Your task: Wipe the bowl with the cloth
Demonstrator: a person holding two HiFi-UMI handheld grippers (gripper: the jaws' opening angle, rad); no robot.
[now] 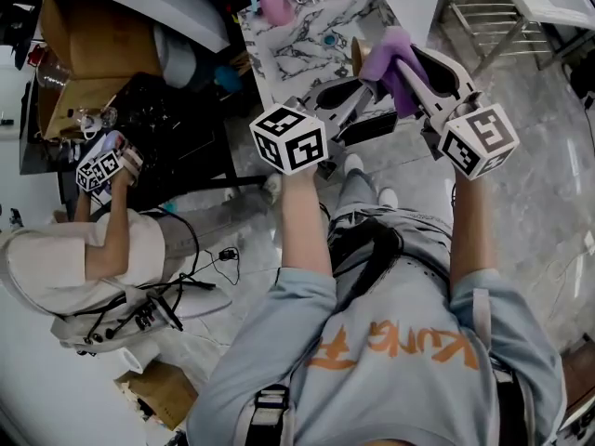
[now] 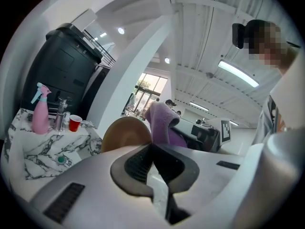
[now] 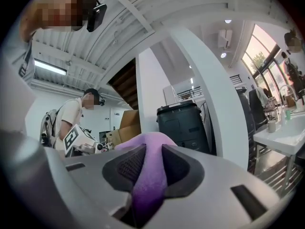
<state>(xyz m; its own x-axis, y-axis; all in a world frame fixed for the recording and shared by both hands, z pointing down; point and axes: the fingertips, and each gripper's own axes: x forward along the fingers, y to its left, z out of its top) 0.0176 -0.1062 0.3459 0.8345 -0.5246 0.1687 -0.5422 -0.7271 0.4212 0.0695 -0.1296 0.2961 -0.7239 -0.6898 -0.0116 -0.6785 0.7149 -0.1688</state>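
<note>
1. Right gripper (image 3: 151, 150): jaws nipped tight on purple cloth (image 3: 145, 190), held in the air.
2. Left gripper (image 2: 153, 152): closed, seemingly on wooden bowl's (image 2: 125, 132) rim; cloth just beside it.
3. Best, by judgement: steady bowl, press cloth inside, sweep round.
4. Counted: one bowl, one cloth, two grippers.

In the head view only a thin edge of the bowl (image 1: 357, 56) shows, the rest being behind the cloth (image 1: 389, 59) and the left gripper (image 1: 358, 91). In the left gripper view the bowl's lower half is hidden behind the jaws. The cloth's lower end is lost inside the right gripper (image 3: 148, 151), the table (image 1: 288, 56) is cut off at the far edge, and a teal thing (image 1: 330, 39) on it is too small to tell.
</note>
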